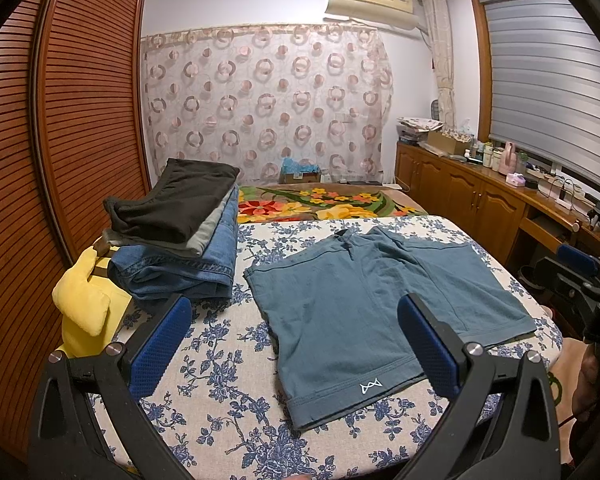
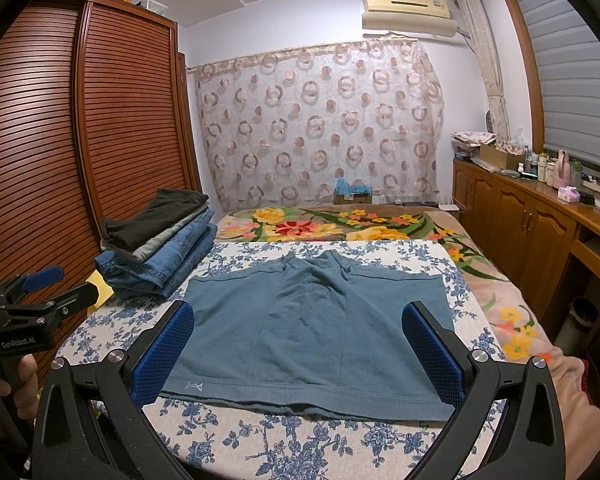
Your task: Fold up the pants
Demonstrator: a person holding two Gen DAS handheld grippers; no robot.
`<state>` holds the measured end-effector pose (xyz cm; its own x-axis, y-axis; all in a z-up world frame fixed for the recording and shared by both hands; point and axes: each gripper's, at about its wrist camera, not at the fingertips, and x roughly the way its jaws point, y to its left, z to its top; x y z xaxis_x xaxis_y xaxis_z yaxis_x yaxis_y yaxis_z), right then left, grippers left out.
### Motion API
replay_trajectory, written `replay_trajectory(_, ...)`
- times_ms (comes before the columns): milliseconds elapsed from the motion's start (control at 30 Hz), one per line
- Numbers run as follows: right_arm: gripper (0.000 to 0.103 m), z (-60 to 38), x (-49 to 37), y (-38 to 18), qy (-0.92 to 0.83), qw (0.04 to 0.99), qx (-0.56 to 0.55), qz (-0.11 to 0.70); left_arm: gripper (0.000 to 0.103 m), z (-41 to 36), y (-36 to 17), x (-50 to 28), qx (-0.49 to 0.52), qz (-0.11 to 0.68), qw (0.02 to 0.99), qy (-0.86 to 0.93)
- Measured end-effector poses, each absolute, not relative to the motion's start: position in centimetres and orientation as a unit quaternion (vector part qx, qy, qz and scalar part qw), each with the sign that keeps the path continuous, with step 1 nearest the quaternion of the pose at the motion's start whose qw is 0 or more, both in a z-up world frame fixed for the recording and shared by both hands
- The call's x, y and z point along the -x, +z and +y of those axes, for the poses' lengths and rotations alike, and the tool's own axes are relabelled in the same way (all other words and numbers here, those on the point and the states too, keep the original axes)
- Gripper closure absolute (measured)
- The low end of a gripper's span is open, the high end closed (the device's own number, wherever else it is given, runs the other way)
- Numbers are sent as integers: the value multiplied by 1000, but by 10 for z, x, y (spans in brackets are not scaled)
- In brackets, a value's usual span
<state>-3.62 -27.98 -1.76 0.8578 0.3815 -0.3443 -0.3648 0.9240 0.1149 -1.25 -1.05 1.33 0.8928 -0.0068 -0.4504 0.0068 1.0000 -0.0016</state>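
A pair of teal-blue shorts (image 1: pixel 364 300) (image 2: pixel 308 328) lies spread flat on the blue-flowered cloth (image 1: pixel 220 380) (image 2: pixel 300 444) over the bed, leg hems toward me and waistband at the far side. A small white logo marks the near left hem. My left gripper (image 1: pixel 296 344) hovers open above the shorts' near left corner, nothing between its blue pads. My right gripper (image 2: pixel 300 350) is open too, its fingers framing the near hem from above. Each gripper also shows in the other's view: the right gripper (image 1: pixel 580 280) at the right edge, the left gripper (image 2: pixel 40 280) at the left edge.
A stack of folded clothes (image 1: pixel 180 232) (image 2: pixel 160 240), black on grey on blue jeans, sits at the left of the cloth. A yellow plush item (image 1: pixel 88 300) lies beside it. A louvred wardrobe (image 1: pixel 60 120) stands left, wooden cabinets (image 2: pixel 532 220) right, a flowered blanket (image 2: pixel 340 224) beyond.
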Motion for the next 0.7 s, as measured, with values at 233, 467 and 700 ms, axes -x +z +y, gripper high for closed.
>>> replay_trajectory(233, 0, -279, 37, -17, 194, 964, -22, 183, 0, -11, 14, 13, 0, 231, 973, -3)
replay_trajectory(467, 0, -279, 37, -16, 194, 964, -22, 182, 0, -11, 14, 13, 0, 231, 973, -4)
replay_trajectory(700, 0, -279, 37, -17, 196, 963, -21, 184, 0, -12, 14, 12, 1, 236, 972, -3)
